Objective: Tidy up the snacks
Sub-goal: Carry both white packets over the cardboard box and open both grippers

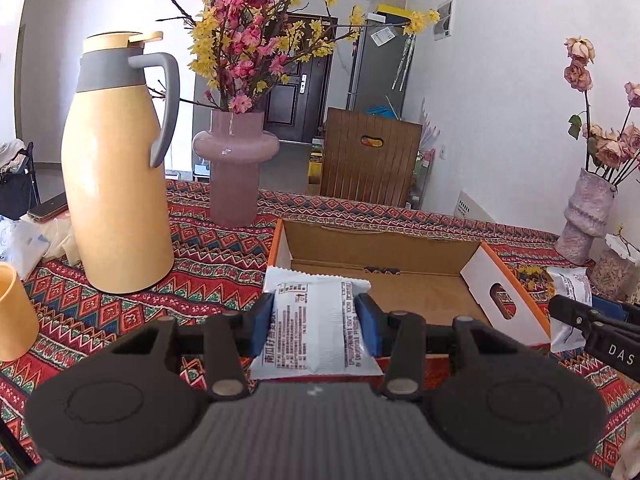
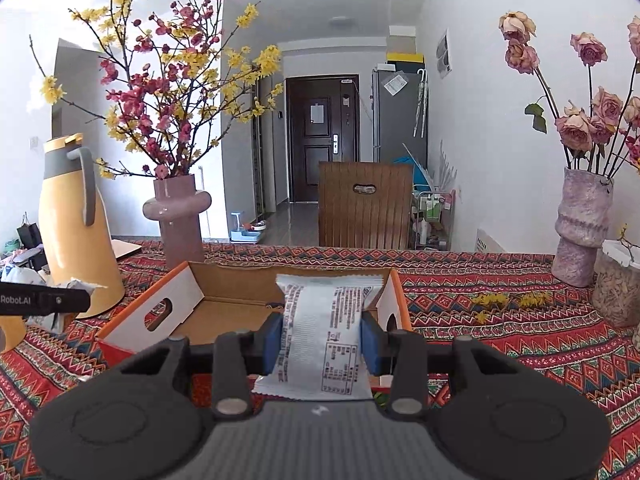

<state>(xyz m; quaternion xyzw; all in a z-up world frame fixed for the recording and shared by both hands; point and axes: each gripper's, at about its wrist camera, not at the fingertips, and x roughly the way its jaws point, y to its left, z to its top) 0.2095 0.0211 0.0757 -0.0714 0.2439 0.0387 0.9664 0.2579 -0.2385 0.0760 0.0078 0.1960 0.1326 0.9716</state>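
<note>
An open cardboard box with orange outer walls sits on the patterned tablecloth; its inside looks bare. My left gripper is shut on a white snack packet, held just before the box's near left corner. My right gripper is shut on another white snack packet, held over the near edge of the same box. In the left wrist view the right gripper shows at the right edge with its packet. The left gripper's black finger shows at the left of the right wrist view.
A tall yellow thermos jug and a pink vase of blossoms stand left of the box. A yellow cup is at the near left. A vase of dried roses and a jar stand at the right. A wooden chair is behind the table.
</note>
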